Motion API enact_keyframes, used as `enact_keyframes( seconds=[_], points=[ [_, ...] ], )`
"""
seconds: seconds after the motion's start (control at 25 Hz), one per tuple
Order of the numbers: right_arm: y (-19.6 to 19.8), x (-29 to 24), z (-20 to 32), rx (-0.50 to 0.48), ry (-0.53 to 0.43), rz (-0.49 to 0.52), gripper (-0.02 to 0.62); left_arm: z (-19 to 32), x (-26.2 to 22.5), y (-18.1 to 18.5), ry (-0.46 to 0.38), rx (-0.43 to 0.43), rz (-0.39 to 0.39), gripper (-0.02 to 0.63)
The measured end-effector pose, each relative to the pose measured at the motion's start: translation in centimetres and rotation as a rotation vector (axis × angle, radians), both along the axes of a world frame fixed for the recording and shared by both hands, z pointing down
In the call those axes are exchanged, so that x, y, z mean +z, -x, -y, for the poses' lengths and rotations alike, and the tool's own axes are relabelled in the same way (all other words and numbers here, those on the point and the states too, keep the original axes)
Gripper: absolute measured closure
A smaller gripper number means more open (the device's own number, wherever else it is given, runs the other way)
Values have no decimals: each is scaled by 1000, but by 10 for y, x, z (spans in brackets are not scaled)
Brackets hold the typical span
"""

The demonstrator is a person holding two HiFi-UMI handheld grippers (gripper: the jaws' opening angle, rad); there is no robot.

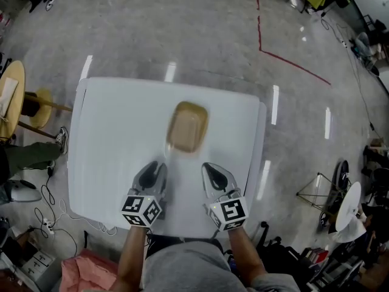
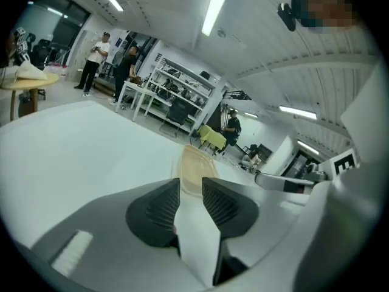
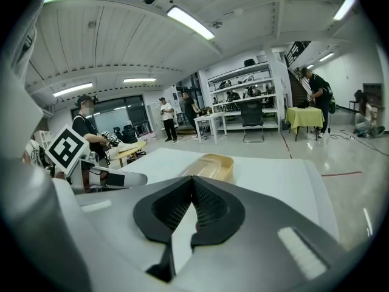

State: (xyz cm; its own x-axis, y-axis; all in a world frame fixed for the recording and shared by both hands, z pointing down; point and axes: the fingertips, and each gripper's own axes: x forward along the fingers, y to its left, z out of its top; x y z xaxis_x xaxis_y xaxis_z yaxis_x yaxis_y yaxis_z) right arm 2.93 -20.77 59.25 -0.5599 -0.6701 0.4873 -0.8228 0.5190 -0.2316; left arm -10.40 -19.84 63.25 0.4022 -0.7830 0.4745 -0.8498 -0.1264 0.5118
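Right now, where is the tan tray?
In the head view the tan tray lies central on the white table, just ahead of the left gripper and right gripper.

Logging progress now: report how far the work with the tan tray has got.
Done: nothing visible; the tan tray lies on the white table, seemingly empty. In hand: nothing; the left claw is open, the right claw shut, both short of the tray. Left: any handling of the tray.
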Motion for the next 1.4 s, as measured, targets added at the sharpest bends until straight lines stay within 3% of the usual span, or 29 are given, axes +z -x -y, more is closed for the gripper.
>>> enact_keyframes(
  seconds=[0.2,0.32,0.56,0.72,1.0,1.28,1.4],
  points=[
    [-5,1,0,12,7,1,591,6,10,-9,52,-30,-209,383],
    [-7,0,0,13,7,1,591,12,14,-15,78,-44,-305,351],
    [-12,4,1,26,12,0,591,22,29,-24,141,-78,-422,318],
    [-16,5,1,34,14,0,591,24,33,-30,156,-78,-446,316],
    [-24,5,3,51,16,-3,591,26,38,-38,180,-63,-459,351],
    [-29,6,3,65,18,-6,591,28,46,-36,206,-77,-497,484],
    [-32,6,3,70,20,-6,591,27,49,-36,216,-88,-532,498]
  ],
)
